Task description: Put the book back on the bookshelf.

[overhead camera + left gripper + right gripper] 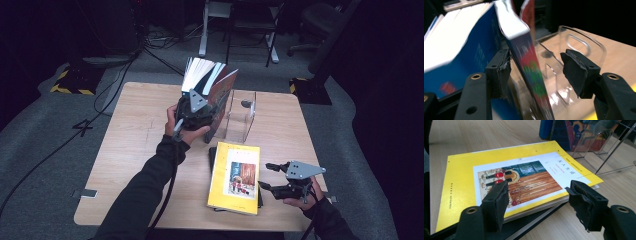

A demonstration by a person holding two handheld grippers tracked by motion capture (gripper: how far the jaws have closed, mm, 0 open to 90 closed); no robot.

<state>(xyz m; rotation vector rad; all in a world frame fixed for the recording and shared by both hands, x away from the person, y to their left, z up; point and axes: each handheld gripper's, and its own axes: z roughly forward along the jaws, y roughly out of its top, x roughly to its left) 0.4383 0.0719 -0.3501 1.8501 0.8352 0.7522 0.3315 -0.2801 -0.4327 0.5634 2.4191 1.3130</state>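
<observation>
High view: left gripper [199, 102] up at upper centre of the frame, right against the standing books [205, 75], which lean in the left end of the clear stand [242, 117]. Right gripper [266, 176] low at lower right, jaws apart and holding nothing, aimed at the yellow book [235, 177] lying flat on the table [135, 150] just below the stand.

Left gripper view: jaws of the left gripper [536, 71] apart, with the tilted red-covered book [529, 62] between them. Close to the left pad, clear of the right one, so no clamp. Blue book [474, 57] leaning at left, stand [584, 45] at upper right.

Right gripper view: right gripper [537, 200] spread wide above the near edge of the yellow book [461, 170], not touching. Dark book [529, 225] beneath it, stand [609, 152] at upper right.

Step in hand, judging by this: shelving books, one just set upright and let go. Next: draw the left gripper back without tipping the leaning books, then slide the right jaws around the yellow book's edge, close and lift.
</observation>
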